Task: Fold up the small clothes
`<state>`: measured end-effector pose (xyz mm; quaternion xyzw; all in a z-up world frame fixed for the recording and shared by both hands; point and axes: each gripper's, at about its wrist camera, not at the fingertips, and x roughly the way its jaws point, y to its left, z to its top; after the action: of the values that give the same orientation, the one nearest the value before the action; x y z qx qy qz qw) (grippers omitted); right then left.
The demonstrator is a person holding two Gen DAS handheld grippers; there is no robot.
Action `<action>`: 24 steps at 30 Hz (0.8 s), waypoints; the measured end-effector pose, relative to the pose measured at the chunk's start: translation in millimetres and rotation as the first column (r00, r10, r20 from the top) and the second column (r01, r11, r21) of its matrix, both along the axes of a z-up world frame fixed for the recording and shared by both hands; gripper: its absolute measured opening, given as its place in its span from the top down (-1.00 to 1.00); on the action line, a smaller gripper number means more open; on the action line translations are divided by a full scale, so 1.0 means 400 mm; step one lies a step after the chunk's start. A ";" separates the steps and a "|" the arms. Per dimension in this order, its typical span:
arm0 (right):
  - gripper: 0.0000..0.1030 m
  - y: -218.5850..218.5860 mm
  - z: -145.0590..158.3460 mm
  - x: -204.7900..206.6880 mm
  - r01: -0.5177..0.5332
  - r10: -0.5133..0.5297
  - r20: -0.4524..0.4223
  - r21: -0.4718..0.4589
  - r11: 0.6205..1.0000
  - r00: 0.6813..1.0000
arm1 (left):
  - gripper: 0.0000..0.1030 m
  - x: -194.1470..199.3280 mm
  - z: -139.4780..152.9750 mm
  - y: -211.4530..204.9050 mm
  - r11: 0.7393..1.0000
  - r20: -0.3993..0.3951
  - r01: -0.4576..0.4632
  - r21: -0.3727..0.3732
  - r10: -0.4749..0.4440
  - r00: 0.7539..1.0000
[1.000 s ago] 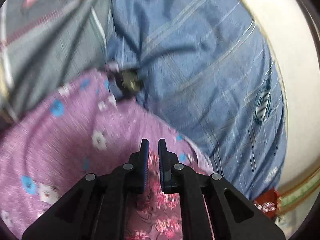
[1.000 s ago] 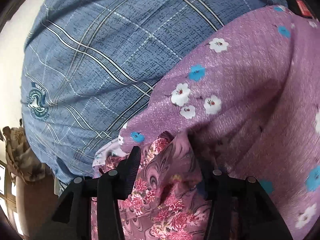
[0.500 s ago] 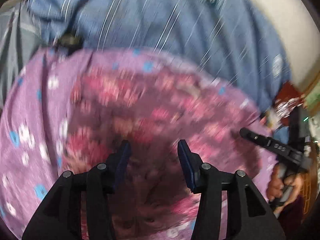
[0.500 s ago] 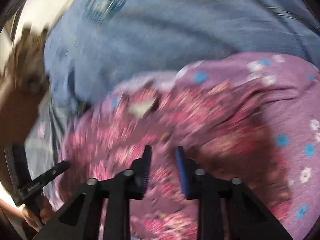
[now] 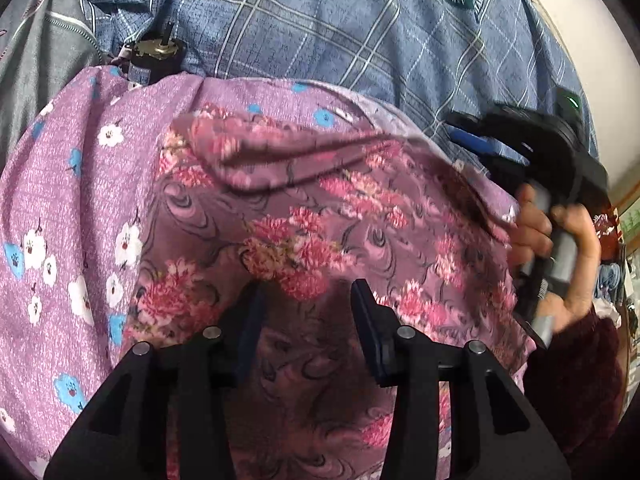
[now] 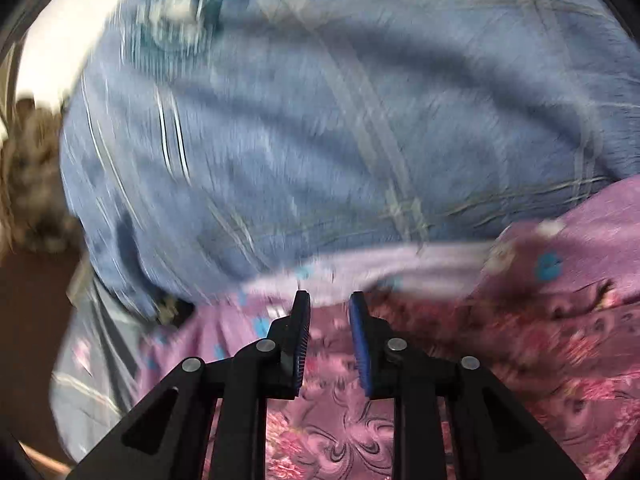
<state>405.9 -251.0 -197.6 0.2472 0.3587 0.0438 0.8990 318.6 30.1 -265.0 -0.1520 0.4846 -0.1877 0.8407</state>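
A small mauve garment with pink flowers lies folded on a purple cloth with white and blue flowers. My left gripper is open and empty just above the garment's near part. My right gripper is open and empty over the garment's far edge; this view is blurred. In the left wrist view the right gripper shows at the garment's right side, held by a hand.
A blue checked shirt with a round badge lies behind the purple cloth. A grey garment lies at far left. A small dark metal object sits at the shirt's edge. A white surface borders the right.
My left gripper opened and let go, then spread wider. My right gripper narrowed, stayed open, and swung toward the garment's far edge. The flowered garment now lies spread on the purple cloth.
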 end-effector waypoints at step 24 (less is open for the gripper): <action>0.54 -0.263 -0.030 -0.055 0.193 -0.206 -0.080 -0.149 0.970 0.975 | 0.17 0.225 0.085 0.153 0.930 0.081 -0.301 -0.212 0.324 0.943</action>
<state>383.8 -356.1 -209.7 0.2201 0.3764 -0.0842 0.8960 408.7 91.4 -231.2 -0.2985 0.3844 -0.1066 0.8671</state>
